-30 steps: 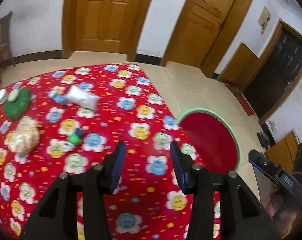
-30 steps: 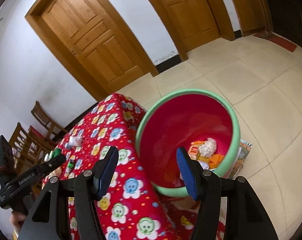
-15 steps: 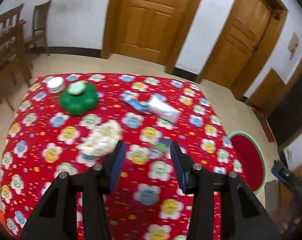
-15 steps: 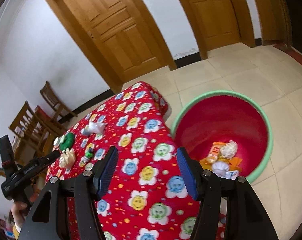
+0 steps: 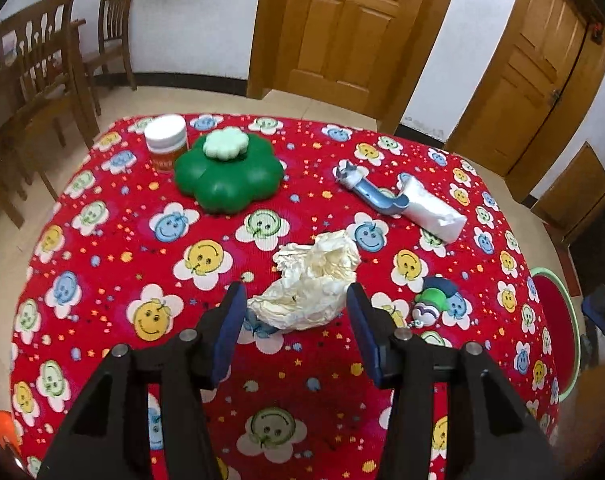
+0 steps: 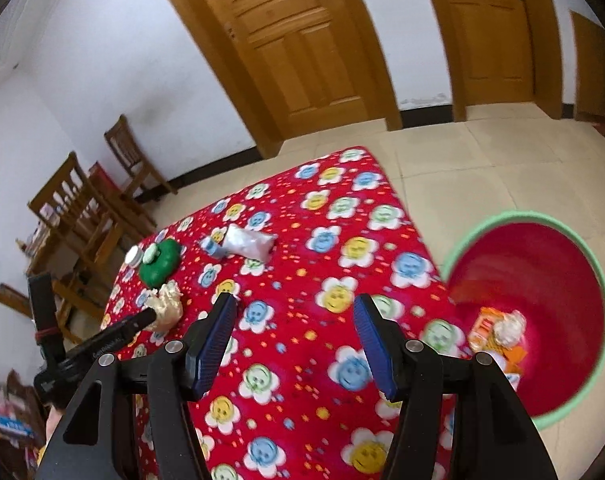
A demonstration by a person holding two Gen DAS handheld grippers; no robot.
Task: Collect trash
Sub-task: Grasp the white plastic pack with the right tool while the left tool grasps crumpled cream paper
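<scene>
At lower centre of the left wrist view, the left gripper (image 5: 293,318) is seen with its jaws spread wide and nothing clamped; the crumpled cream paper wad (image 5: 311,285) lies on the red flower-print tablecloth (image 5: 102,248) just beyond and between the blue pads (image 5: 227,330), contact not discernible. Further up the frame a green flower-shaped container (image 5: 227,178) is recorded, with a white-lidded jar (image 5: 165,143) just beside it at upper left. At centre right a blue-and-white tube package (image 5: 406,200) lies flat, and a small green-and-blue toy (image 5: 434,301) sits near the wad at right. At lower centre of the right wrist view, the right gripper (image 6: 294,338) is likewise wide open and empty, held above the cloth. At right of that frame the red basin with green rim (image 6: 562,280) stands on the tiled floor (image 6: 462,168) beside the table, with orange and white scraps (image 6: 498,330) lying inside it. Wooden chairs (image 6: 82,208) are noted at left.
</scene>
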